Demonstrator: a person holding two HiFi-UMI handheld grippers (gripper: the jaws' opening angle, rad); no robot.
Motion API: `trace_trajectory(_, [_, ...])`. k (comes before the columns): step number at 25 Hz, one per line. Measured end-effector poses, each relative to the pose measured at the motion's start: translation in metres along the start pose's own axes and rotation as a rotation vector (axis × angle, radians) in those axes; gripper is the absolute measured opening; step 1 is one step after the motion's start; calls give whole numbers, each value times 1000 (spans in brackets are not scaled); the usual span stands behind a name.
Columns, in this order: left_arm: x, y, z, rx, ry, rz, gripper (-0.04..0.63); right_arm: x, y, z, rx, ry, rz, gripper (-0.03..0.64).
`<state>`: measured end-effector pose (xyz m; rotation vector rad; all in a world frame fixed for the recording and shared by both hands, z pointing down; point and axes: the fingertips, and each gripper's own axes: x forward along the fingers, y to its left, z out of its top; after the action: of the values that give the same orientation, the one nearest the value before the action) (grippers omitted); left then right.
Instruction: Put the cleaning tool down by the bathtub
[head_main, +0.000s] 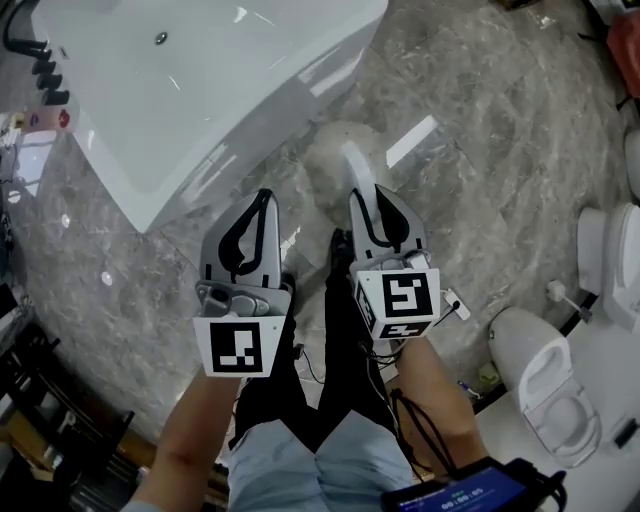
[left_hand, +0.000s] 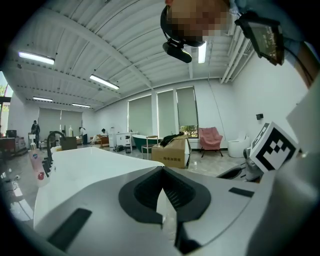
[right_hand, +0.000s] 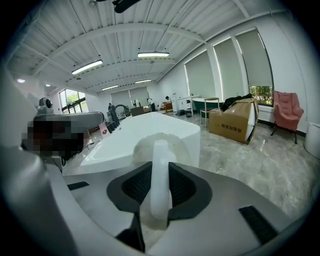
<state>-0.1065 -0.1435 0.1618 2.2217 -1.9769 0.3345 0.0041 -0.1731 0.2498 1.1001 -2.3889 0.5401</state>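
My right gripper (head_main: 372, 200) is shut on the white handle of the cleaning tool (right_hand: 160, 175), a round fluffy white brush whose head (head_main: 338, 165) hangs above the marble floor beside the bathtub (head_main: 190, 90). In the right gripper view the handle stands upright between the dark pads, with the pale round head (right_hand: 161, 145) behind it and the tub (right_hand: 145, 132) beyond. My left gripper (head_main: 262, 205) is shut and empty, level with the right one, near the tub's corner. Its own view shows the jaws (left_hand: 162, 192) meeting, with the tub's rim (left_hand: 85, 165) to the left.
Toilets (head_main: 545, 390) stand at the right on a white platform. A black faucet (head_main: 40, 60) is at the tub's far left end. A cardboard box (right_hand: 235, 120) and a pink armchair (right_hand: 286, 107) stand farther off. The person's legs and shoes (head_main: 340, 250) are below the grippers.
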Motion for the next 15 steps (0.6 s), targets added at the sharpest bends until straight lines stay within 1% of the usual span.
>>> trace_trajectory(3, [14, 3, -31, 4, 32, 21, 15, 29, -5, -26, -7, 36, 17, 100])
trace_trajectory(7, [28, 0, -68, 19, 72, 12, 15, 57, -6, -58, -24, 69, 55, 100])
trace_trajectory(11, [38, 0, -98, 12, 73, 11, 15, 85, -5, -86, -37, 94, 80, 100])
trace_trajectory(15, [45, -3, -124, 0, 71, 29, 15, 98, -8, -111, -34, 101, 94, 100])
